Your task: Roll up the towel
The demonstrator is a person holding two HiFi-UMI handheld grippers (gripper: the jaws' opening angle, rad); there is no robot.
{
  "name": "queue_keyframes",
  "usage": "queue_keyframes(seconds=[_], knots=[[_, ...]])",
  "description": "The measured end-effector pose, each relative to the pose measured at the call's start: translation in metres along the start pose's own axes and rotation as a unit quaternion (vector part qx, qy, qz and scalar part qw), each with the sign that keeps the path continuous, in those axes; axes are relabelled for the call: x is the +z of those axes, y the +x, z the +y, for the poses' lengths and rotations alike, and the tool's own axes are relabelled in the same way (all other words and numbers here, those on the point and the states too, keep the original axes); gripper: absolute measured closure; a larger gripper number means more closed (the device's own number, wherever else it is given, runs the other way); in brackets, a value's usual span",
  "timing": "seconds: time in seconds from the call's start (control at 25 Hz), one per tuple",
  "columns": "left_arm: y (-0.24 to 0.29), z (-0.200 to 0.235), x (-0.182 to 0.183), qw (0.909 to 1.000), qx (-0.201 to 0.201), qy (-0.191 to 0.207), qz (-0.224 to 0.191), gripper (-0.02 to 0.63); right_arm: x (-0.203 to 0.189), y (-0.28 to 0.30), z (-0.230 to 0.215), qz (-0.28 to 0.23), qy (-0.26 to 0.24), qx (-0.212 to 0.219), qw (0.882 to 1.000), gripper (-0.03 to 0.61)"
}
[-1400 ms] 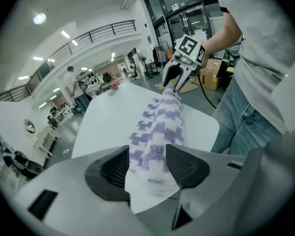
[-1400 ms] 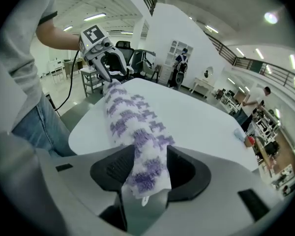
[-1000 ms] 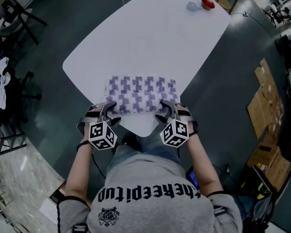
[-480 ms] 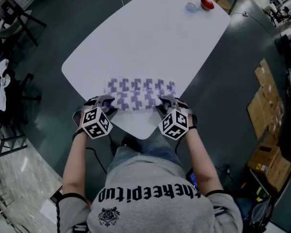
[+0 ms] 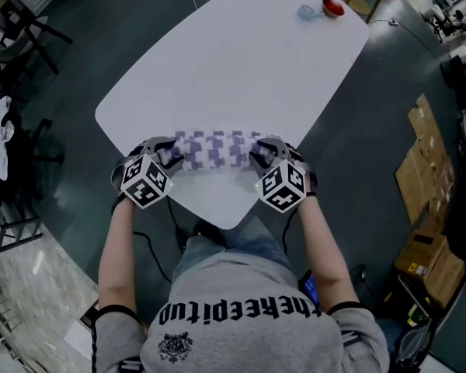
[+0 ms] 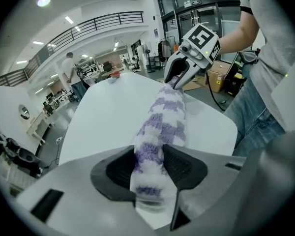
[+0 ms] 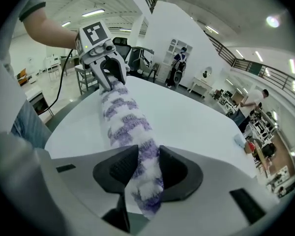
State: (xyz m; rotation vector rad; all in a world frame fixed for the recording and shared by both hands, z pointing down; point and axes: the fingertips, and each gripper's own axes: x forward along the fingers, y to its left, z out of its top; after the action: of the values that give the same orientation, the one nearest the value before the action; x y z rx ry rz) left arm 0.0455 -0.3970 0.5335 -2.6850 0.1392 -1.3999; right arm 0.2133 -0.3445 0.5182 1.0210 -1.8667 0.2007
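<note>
— Both tongs are on cloth. The left tongs (image 6: 148, 167) pinch one end of the towel (image 5: 216, 150), with the pads sunk into the pile on either side. Their jaws have just closed in from wide and then eased back a touch, with the cloth between them.

— And the right tongs (image 7: 148, 166)?

— Same story at the other end. They have just closed in and slackened slightly, and the purple-and-white pile is clamped between the pads. Neither pair is spread free.

— Where does the towel sit?

— On the tabletop (image 5: 233, 61), close to the edge nearest the person. It runs crosswise as one narrow, thick band from one pair of tongs to the other. Both gripper views show it bunched and rounded, not flat. I cannot tell whether it is clear of the tabletop or resting on it.

— Which step, then?

— Early rolling, I judge. The towel's near edge looks gathered and is being turned over towards the far side of the tabletop. I cannot make out how many turns are in.

— What does the next move call for?

— Both ends should travel together, over and away from the near edge of the tabletop. Matched height and pace would keep the roll from coning. After that, let go and re-grip lower on the roll. If one end leads, the band will likely skew across the tabletop.
</note>
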Motion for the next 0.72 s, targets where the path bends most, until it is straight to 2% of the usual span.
queue_keyframes(seconds=[0.36, 0.72], knots=[[0.016, 0.029, 0.002, 0.9991, 0.034, -0.025, 0.0, 0.436, -0.002, 0.026, -0.021, 0.017, 0.012, -0.018, 1.0, 0.465], [0.029, 0.032, -0.003, 0.9974, 0.041, -0.059, -0.004, 0.437, -0.01, 0.039, -0.022, 0.032, 0.012, -0.02, 0.999, 0.471]])
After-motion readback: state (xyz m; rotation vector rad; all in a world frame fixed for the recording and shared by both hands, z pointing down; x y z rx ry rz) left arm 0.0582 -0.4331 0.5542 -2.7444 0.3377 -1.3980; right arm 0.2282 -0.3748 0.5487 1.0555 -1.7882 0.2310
